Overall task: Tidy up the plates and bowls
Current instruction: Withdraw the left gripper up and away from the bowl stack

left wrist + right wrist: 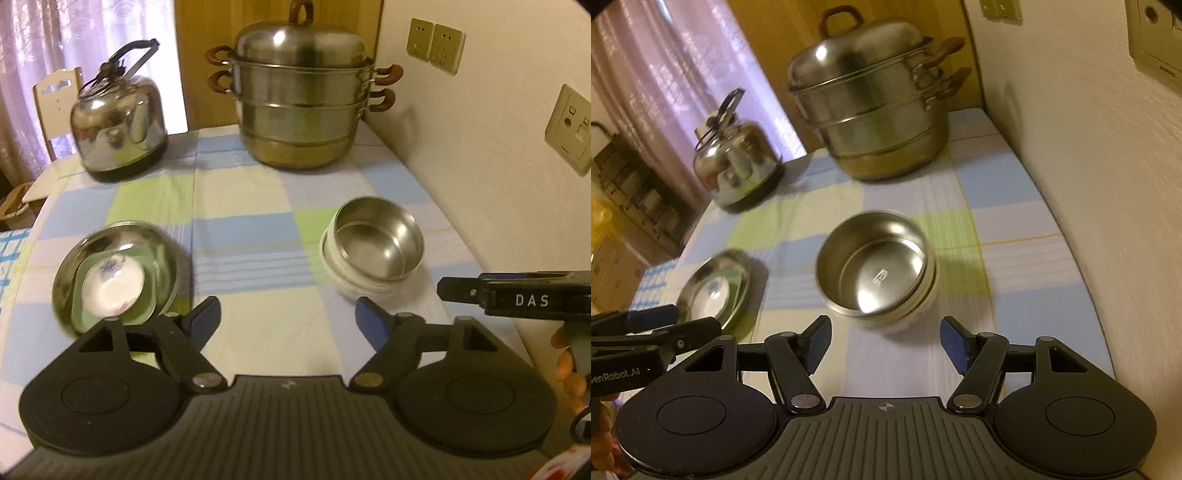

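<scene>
Left wrist view: left claw point(288, 319) gapes wide with nothing between its blue pads; bare checked cloth of the worktop point(243, 206) lies under it.
Right wrist view: right claw point(885, 341) stands apart too, empty, just short of the bowl stack.
Landmark: steamer pot point(301, 99), at the far end of the worktop by the wall.
Bowl stack: steel bowl point(875, 267) nested in a white bowl point(349, 280), on the near side of the steamer pot, toward the wall.
Plate stack: steel plate point(110, 236) holding a green dish point(146, 306) and a small white saucer point(112, 290), nearer than the steamer pot and on the kettle's side.
Kettle: kettle point(118, 129) beside the steamer pot, away from the wall.
Progress: by my judgement sorting looks nearly done; bowls sit with bowls, plates with plates, no loose piece in sight.
Left to do: perhaps only squaring the tilted stacks.
Only in left view: white bowl's side, green dish clearly, fingers point(567, 365) on the other tool.
Only in right view: stamp in the steel bowl's floor.
</scene>
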### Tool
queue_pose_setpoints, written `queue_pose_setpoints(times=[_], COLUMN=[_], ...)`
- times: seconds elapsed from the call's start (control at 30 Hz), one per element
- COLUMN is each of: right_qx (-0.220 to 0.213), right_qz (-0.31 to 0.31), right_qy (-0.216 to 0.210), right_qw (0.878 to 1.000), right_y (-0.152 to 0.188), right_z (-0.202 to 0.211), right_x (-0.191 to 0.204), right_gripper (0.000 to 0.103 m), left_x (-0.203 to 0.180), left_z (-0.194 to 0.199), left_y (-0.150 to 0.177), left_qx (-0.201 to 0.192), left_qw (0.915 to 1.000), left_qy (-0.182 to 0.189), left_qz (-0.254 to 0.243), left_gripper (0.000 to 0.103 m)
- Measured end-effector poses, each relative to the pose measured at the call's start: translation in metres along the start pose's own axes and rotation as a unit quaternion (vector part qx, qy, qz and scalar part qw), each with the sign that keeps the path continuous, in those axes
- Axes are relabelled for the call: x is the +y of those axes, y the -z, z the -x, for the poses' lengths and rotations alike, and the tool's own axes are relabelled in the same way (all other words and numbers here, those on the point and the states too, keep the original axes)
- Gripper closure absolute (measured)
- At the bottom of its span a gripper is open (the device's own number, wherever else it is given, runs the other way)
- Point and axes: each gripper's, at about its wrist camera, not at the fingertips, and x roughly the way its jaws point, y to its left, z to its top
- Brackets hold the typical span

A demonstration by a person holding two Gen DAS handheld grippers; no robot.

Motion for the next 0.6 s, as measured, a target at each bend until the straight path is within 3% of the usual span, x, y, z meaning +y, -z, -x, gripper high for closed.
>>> queue_pose_setpoints(times=[0.33,0.5,0.6], right_qx=[0.032,0.045,0.042], right_qz=[-0.027,0.005,0.045], right_qy=[-0.015,0.011,0.049], right_qw=[0.999,0.999,0.997], right_y=[0.036,0.055,0.068], right_z=[0.011,0.014,0.016], right_x=[0.030,0.054,0.077], right_gripper=[0.038,0.038,0.038], left_x=[0.026,0.037,0.046], left_z=[0.025,0.038,0.044], left_y=[0.039,0.054,0.061], left_qx=[0.016,0.016,0.023], left_qw=[0.9999,0.9997,0.9997], left_qy=[-0.003,-0.016,-0.009], left_qz=[0.005,-0.009,-0.007], left_gripper=[0.016,0.014,0.014])
